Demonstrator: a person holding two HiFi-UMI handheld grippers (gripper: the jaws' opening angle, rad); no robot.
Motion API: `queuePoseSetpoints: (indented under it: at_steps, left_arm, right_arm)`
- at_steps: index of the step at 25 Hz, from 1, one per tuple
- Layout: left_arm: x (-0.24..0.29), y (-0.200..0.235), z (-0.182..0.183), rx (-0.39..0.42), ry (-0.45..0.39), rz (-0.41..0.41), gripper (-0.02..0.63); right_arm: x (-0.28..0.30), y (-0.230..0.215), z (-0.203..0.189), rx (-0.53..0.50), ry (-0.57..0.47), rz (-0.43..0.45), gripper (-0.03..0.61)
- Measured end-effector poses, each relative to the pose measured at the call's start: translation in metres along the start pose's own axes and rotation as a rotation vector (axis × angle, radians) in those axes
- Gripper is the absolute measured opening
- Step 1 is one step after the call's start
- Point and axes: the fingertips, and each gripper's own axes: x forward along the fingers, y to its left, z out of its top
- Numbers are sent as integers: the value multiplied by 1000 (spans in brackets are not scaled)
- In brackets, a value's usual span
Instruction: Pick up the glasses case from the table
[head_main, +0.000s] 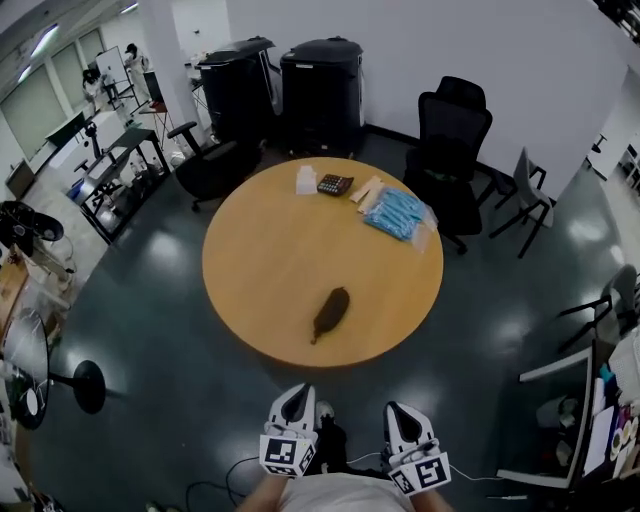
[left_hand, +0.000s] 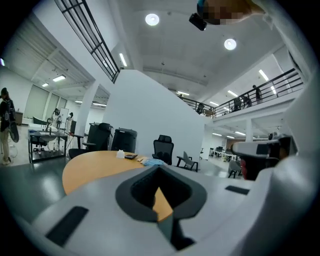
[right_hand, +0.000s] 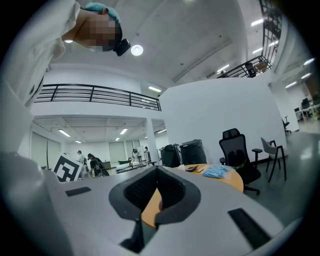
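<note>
The glasses case (head_main: 330, 312) is a dark, long, closed pouch lying on the round wooden table (head_main: 270, 260), near its front edge. Both grippers hang low over the floor, short of the table and apart from the case. The left gripper (head_main: 296, 394) is shut and holds nothing, and the right gripper (head_main: 398, 410) beside it looks shut and empty too. In the left gripper view the closed left gripper (left_hand: 160, 172) points over the table (left_hand: 95, 162). In the right gripper view the right gripper (right_hand: 157, 171) hides most of the table (right_hand: 227, 177). The case is hidden in both gripper views.
At the table's far side lie a calculator (head_main: 334, 184), a small white box (head_main: 306, 180) and a blue packet (head_main: 397, 213). Black office chairs (head_main: 455, 140) (head_main: 215, 165) and two black bins (head_main: 320, 90) stand behind the table. A desk (head_main: 560, 420) is at the right, a fan (head_main: 25, 360) at the left.
</note>
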Motion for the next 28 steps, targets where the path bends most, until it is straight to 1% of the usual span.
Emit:
queuePoseSetpoints:
  at_steps: [2,4,6,7,10,12,14,18,19,21,22,23,26,28]
  left_arm:
    - [34,14,3,3,17,-30,2]
    - [66,25,9,27,27,-57,2]
    - [90,29,14,58,40,-71,2]
    - [100,30,15,62,48,-75,2]
    - [128,34,19,37,56,-81,2]
    - [148,37,20,37,51,-79,2]
    - [164,38,17,53,58,-74,2]
    - [196,43,-10,33,142,-58,2]
    - [206,45,-20,44,171,-62,2]
    - [226,49,-44,106,243,-80,14]
    - [237,51,-59,138,295,-91,118]
    - [248,55,-76,163,358,-97,177]
    - [274,69,-133,227,583,-102,269]
    - [286,79,-165,263,712,-110,306]
  right_arm:
    - [36,-10,1,-3,8,4,15]
    - [68,-20,7,-6,7,10,15]
    - [89,-28,14,-5,13,18,15]
    - [97,-31,17,0,20,20,15]
    - [120,-43,22,17,33,27,15]
    - [137,-53,23,19,32,43,15]
    - [151,-60,21,22,43,63,14]
    - [167,-77,24,3,62,107,14]
    - [171,-81,24,3,64,115,15]
    - [176,-89,18,17,76,118,15]
    - [177,-93,14,28,85,117,15]
    - [178,-96,11,38,94,117,14]
    - [179,-101,3,52,115,127,14]
    - [181,-103,-2,64,126,128,15]
